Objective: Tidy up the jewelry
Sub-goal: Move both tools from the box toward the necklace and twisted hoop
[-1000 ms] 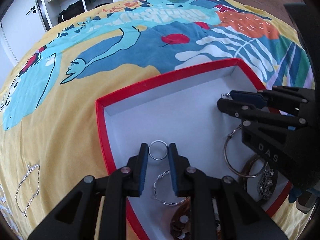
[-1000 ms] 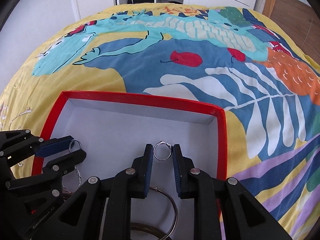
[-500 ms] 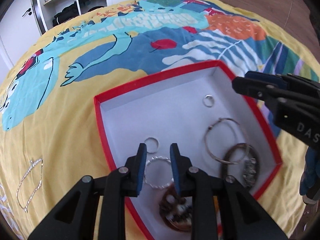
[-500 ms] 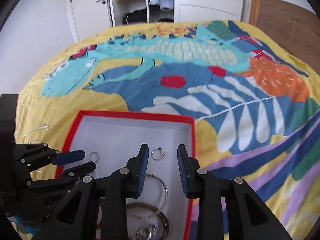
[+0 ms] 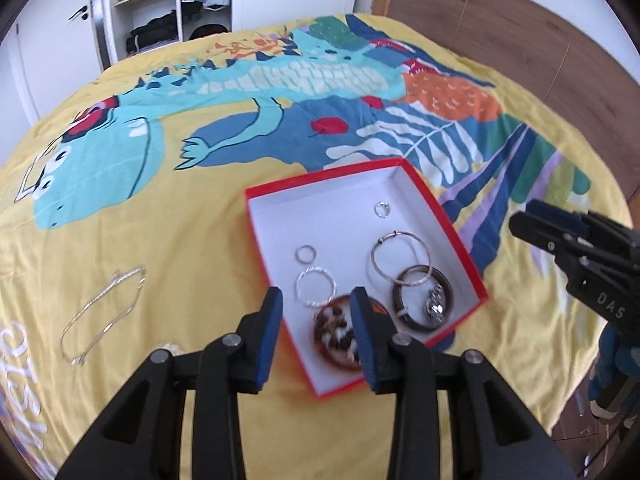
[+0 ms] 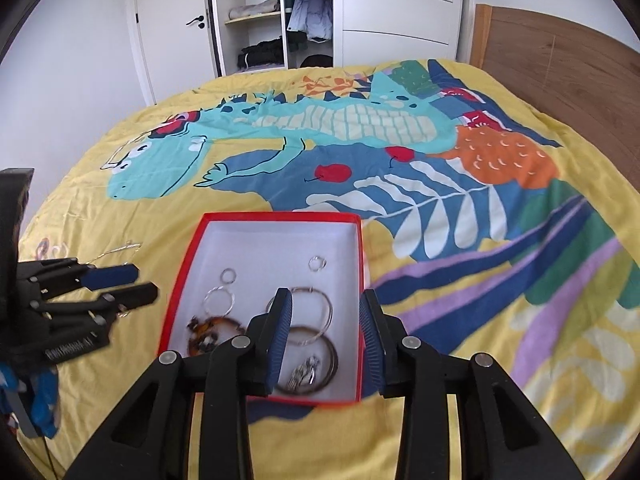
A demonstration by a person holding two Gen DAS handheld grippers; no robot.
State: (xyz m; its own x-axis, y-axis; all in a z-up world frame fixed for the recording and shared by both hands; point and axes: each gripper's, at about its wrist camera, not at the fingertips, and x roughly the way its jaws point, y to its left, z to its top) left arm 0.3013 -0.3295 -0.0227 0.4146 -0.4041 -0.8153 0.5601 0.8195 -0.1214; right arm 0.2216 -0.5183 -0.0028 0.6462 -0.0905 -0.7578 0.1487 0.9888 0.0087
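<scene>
Bedspread [image 5: 168,216], big and yellow, holds a red box [image 5: 456,236] with rings and bangles inside, a thin chain [image 5: 100,316] lies beside it, and left gripper [image 5: 316,336] and right gripper [image 6: 326,334] hang above, jaws opening, holding nothing.

1. Both views are bright with even, soft daylight; its source lies outside the frames
2. The bedspread [image 5: 168,248] looks evenly lit, with saturated colours and only faint shadows
3. The white inside of the red box [image 5: 320,220] is almost washed out, and its walls cast a pale shadow along the inner edge
4. Fisheye distortion bends the bed into a dome and curves the wardrobe [image 6: 280,16] and headboard [image 6: 560,64]
5. Black vignetting fills the corners
6. The jewellery looks slightly soft, and the box's near edge is smeared by blur in both views
</scene>
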